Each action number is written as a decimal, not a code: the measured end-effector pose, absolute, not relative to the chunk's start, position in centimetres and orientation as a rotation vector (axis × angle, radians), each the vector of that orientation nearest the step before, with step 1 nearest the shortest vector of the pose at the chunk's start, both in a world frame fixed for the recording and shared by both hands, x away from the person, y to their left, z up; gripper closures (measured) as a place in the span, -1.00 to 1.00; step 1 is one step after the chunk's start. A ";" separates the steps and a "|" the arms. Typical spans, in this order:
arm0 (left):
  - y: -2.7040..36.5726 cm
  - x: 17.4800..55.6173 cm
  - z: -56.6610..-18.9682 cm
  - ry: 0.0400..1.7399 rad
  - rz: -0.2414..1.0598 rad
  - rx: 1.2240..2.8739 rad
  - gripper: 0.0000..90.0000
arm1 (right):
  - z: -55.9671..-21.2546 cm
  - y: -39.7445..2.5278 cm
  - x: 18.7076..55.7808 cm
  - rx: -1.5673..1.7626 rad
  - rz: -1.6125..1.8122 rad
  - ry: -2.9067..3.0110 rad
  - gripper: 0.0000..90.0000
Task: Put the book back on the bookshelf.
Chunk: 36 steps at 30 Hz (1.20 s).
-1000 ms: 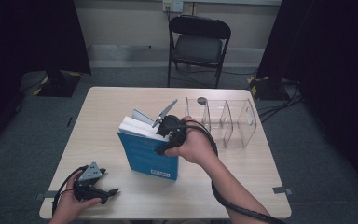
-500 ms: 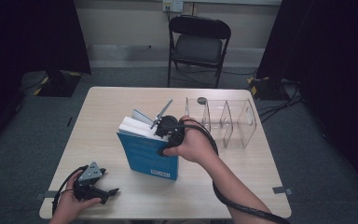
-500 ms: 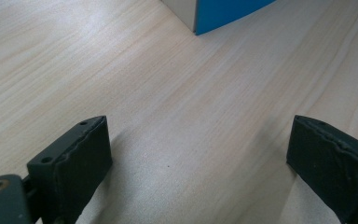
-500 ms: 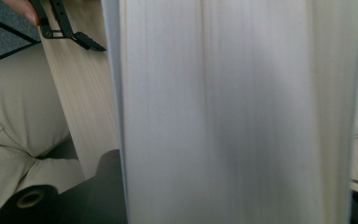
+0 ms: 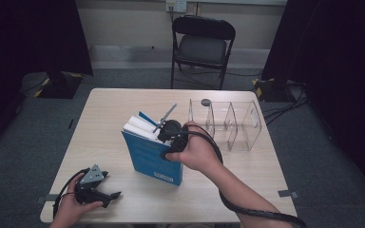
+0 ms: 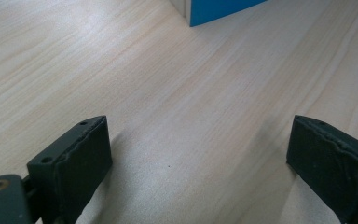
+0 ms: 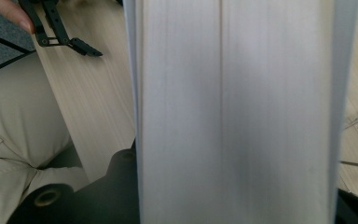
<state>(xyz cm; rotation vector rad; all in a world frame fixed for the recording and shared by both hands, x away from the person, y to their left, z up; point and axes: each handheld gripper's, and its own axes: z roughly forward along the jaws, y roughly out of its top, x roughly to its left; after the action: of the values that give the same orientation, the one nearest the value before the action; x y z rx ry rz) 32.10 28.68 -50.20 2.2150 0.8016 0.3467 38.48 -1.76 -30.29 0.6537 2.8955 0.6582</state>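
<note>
A thick blue book (image 5: pixel 153 159) stands upright on the light wooden table (image 5: pixel 109 114), its white page edges (image 7: pixel 233 107) facing up. My right gripper (image 5: pixel 170 134) comes down on the book's top from the right and is shut on it, one jaw on each cover. My left gripper (image 5: pixel 111 185) rests on the table near the front left corner, held in a hand. It is open (image 6: pixel 200 158) over bare wood, and a corner of the blue book (image 6: pixel 219 9) shows far ahead of it.
A clear plastic divider rack (image 5: pixel 228 124) stands just right of the book, with a small dark round object (image 5: pixel 206 102) behind it. A black folding chair (image 5: pixel 202 42) stands beyond the table's far edge. The person's beige trousers (image 7: pixel 14 140) lie below the near edge.
</note>
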 end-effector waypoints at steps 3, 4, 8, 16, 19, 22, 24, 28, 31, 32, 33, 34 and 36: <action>28.7 32.1 -50.2 0.802 0.347 2.215 -0.87 | -30.0 -2.0 38.3 0.651 0.646 2.908 0.38; 28.7 32.1 -50.2 0.801 0.347 2.216 -0.87 | -29.8 -2.1 38.2 0.651 0.638 2.913 0.38; 28.7 32.1 -50.2 0.801 0.347 2.216 -0.87 | -29.3 -3.1 38.2 0.690 0.631 2.909 0.38; 28.7 32.1 -50.2 0.801 0.347 2.216 -0.87 | -28.0 -5.5 38.2 0.770 0.657 2.873 0.38; 28.7 32.1 -50.2 0.801 0.347 2.215 -0.87 | -27.5 -6.5 38.1 0.803 0.654 2.867 0.38; 28.7 32.1 -50.2 0.801 0.347 2.217 -0.87 | -27.3 -7.4 37.9 0.828 0.647 2.861 0.38; 28.7 32.1 -50.2 0.801 0.348 2.217 -0.87 | -27.3 -7.9 37.9 0.845 0.651 2.859 0.38; 28.7 32.1 -50.2 0.801 0.348 2.216 -0.87 | -27.2 -9.0 37.7 0.885 0.665 2.850 0.38; 28.7 32.1 -50.2 0.801 0.348 2.217 -0.87 | -27.1 -9.6 37.6 0.904 0.677 2.846 0.38; 28.7 32.1 -50.2 0.801 0.347 2.217 -0.87 | -27.0 -10.0 37.5 0.919 0.669 2.837 0.38; 28.7 32.1 -50.2 0.801 0.347 2.217 -0.87 | -27.0 -10.0 37.5 0.919 0.669 2.837 0.38; 28.7 32.1 -50.2 0.801 0.347 2.217 -0.87 | -27.0 -10.3 37.5 0.924 0.673 2.834 0.38; 28.7 32.1 -50.2 0.801 0.347 2.217 -0.87 | -26.9 -10.9 37.3 0.943 0.663 2.834 0.38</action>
<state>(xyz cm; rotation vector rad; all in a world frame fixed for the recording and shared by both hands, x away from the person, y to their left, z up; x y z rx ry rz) 32.11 28.70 -50.19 2.2166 0.8014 0.3474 37.32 -10.88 -26.89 0.9428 2.8341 0.6633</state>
